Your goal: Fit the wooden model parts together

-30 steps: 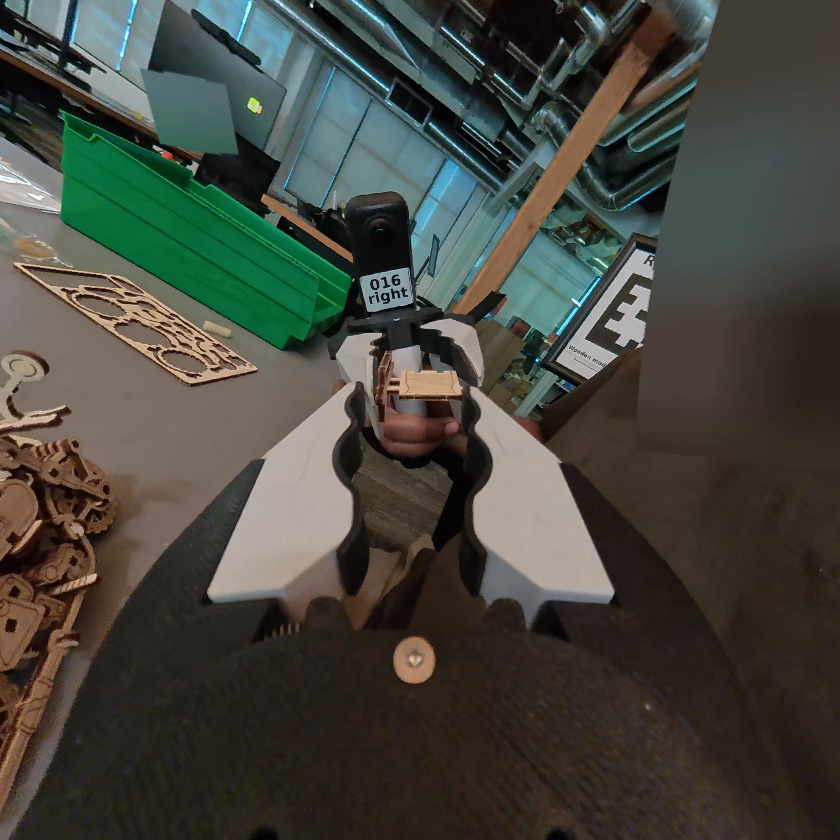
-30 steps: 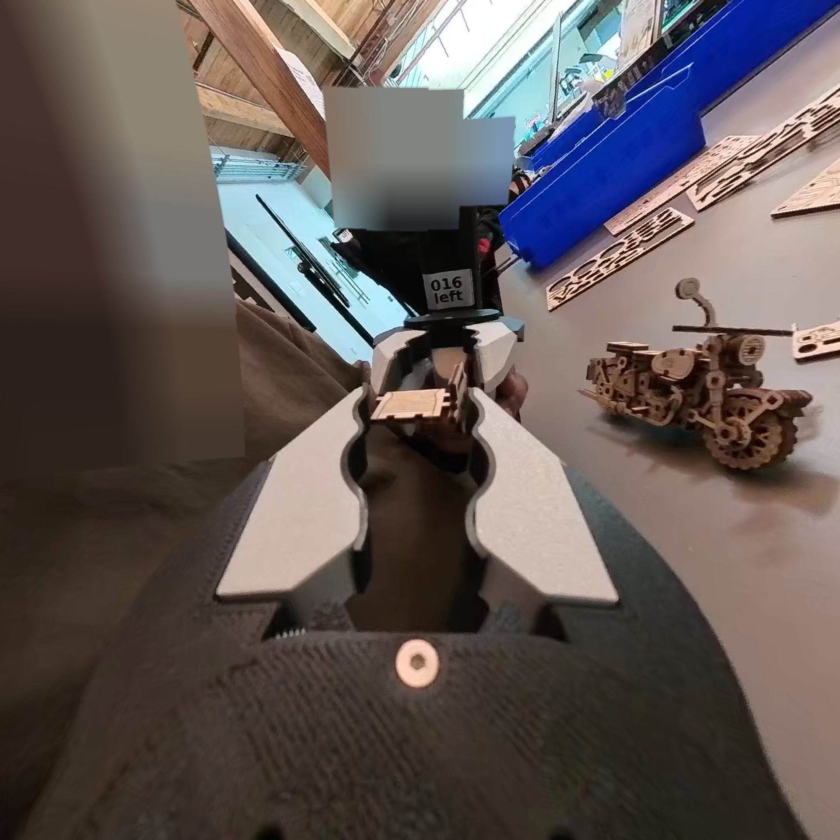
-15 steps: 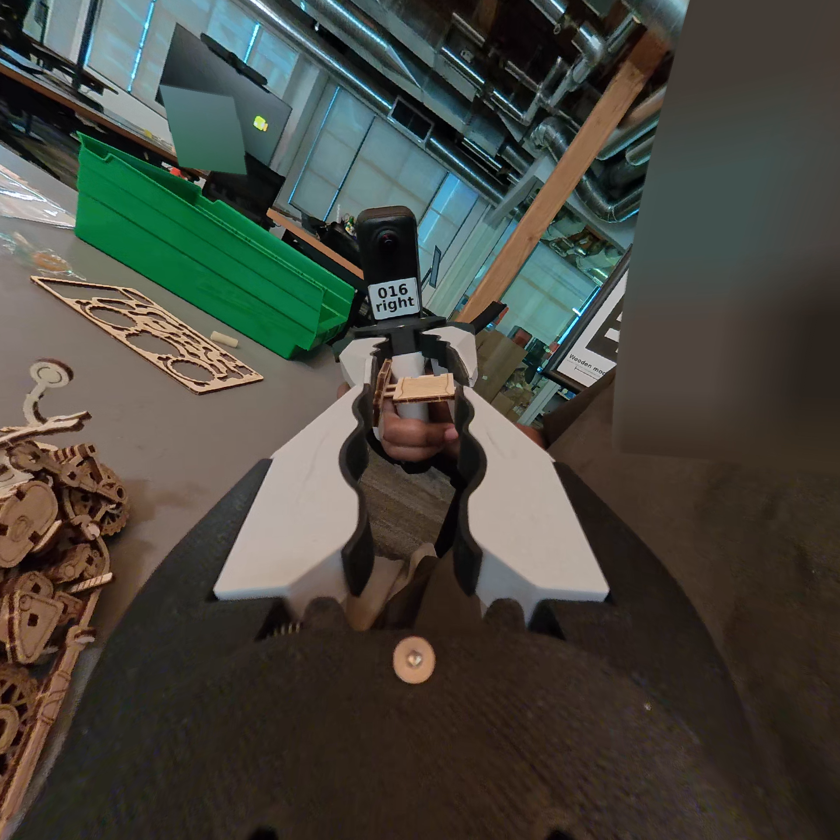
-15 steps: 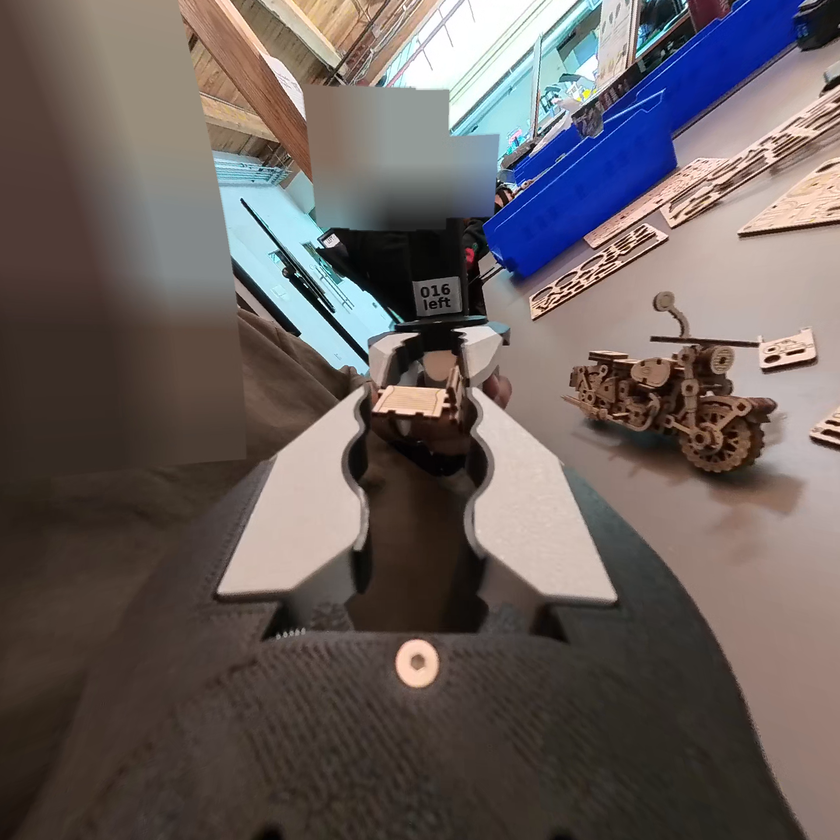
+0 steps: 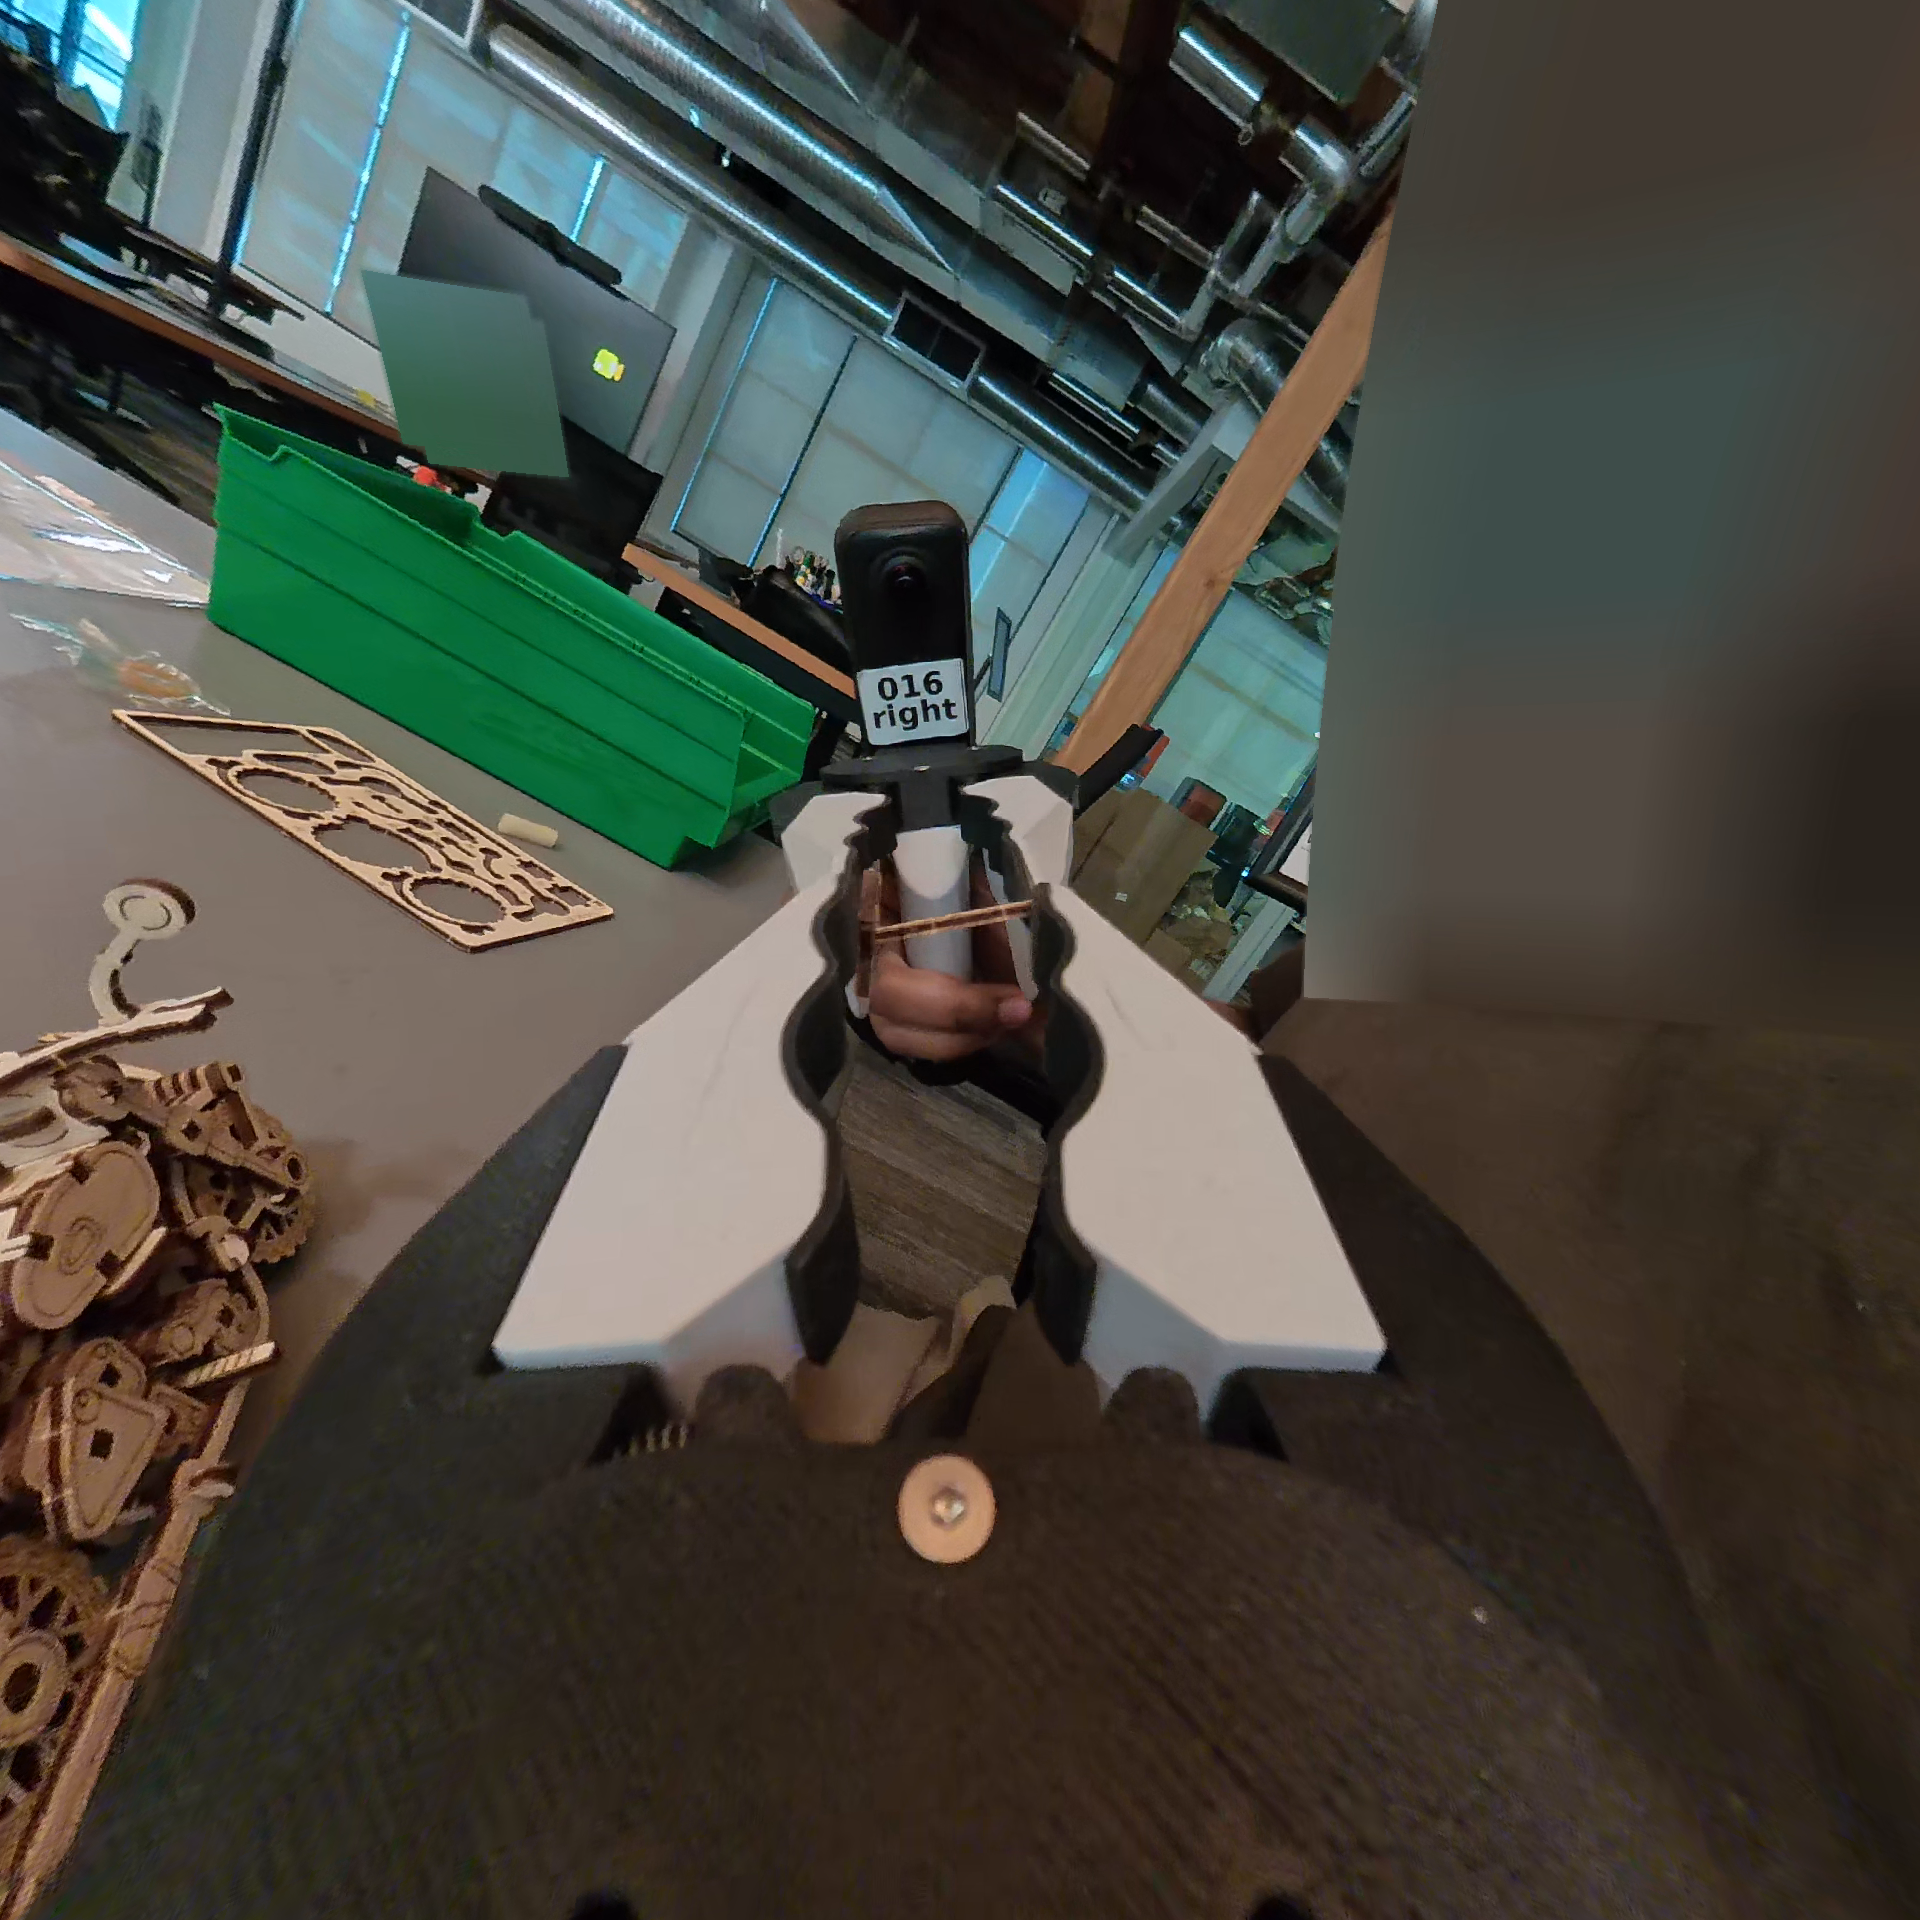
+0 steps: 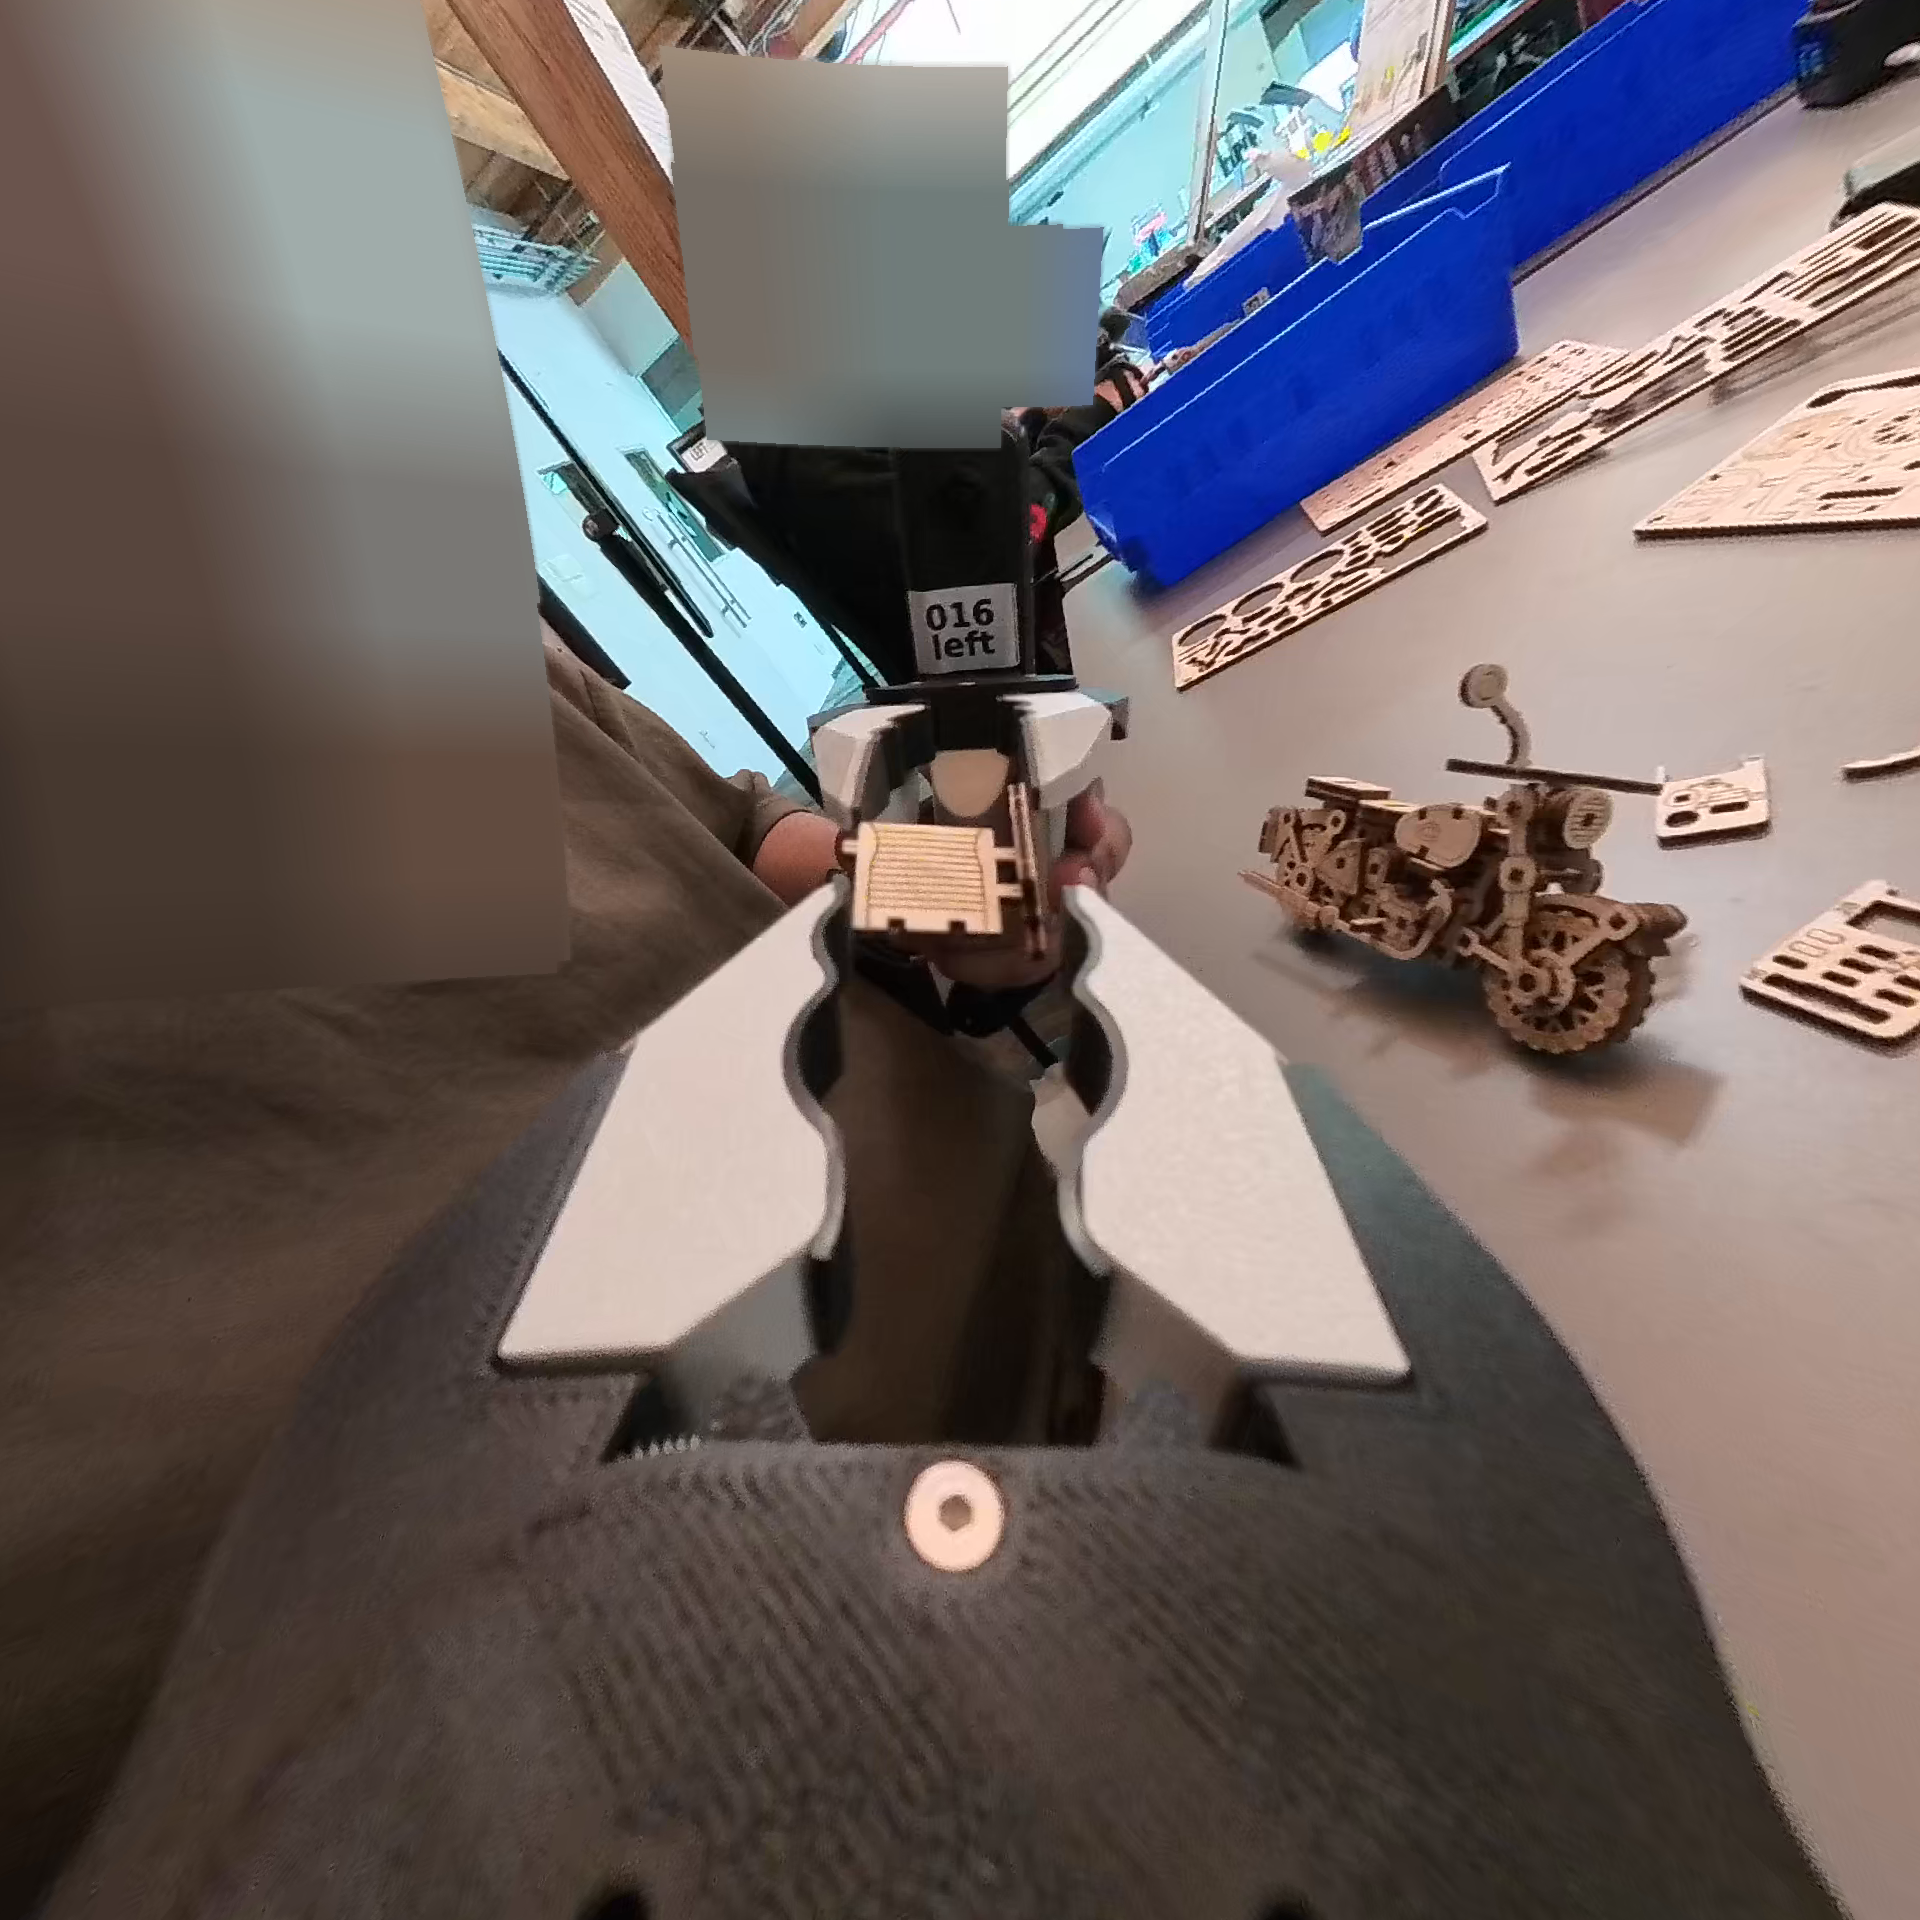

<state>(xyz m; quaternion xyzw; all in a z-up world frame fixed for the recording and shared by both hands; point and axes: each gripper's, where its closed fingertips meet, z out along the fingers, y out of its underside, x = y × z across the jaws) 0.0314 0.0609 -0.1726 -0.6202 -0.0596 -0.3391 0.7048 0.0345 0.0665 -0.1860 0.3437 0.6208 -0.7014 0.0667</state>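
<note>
A small wooden assembly, a slatted flat panel [image 6: 928, 883] with a thin side piece [image 6: 1029, 868] at right angles, is held in the air between my two grippers, which face each other. In the left wrist view the panel [image 5: 956, 920] shows edge-on and the side piece [image 5: 869, 914] sits by my left finger. My left gripper [image 5: 940, 920] is shut across the assembly. My right gripper [image 6: 951, 914] is shut on it from the opposite side. Which piece each finger presses is hidden. The right gripper [image 5: 925, 831] and left gripper [image 6: 956, 774] also show opposite.
A finished wooden motorcycle [image 6: 1455, 883] stands on the grey table [image 6: 1558, 1247], also seen at the left [image 5: 114, 1247]. A green bin [image 5: 468, 634] and a punched-out sheet [image 5: 364, 821] lie beyond it. A blue bin [image 6: 1299, 343] and several part sheets [image 6: 1330, 592] lie farther off. A person's torso is close behind. The grippers are tip to tip, or close to it. The finished wooden motorcycle [image 6: 1455, 883] is about 12 cm from both grippers' fingertips. It is also in sight in the left wrist view [image 5: 186, 1206].
Both grippers have tilted with the assembly. The panel has pitched: it now shows edge-on in the left wrist view and more face-on in the right wrist view. Both grips are unchanged.
</note>
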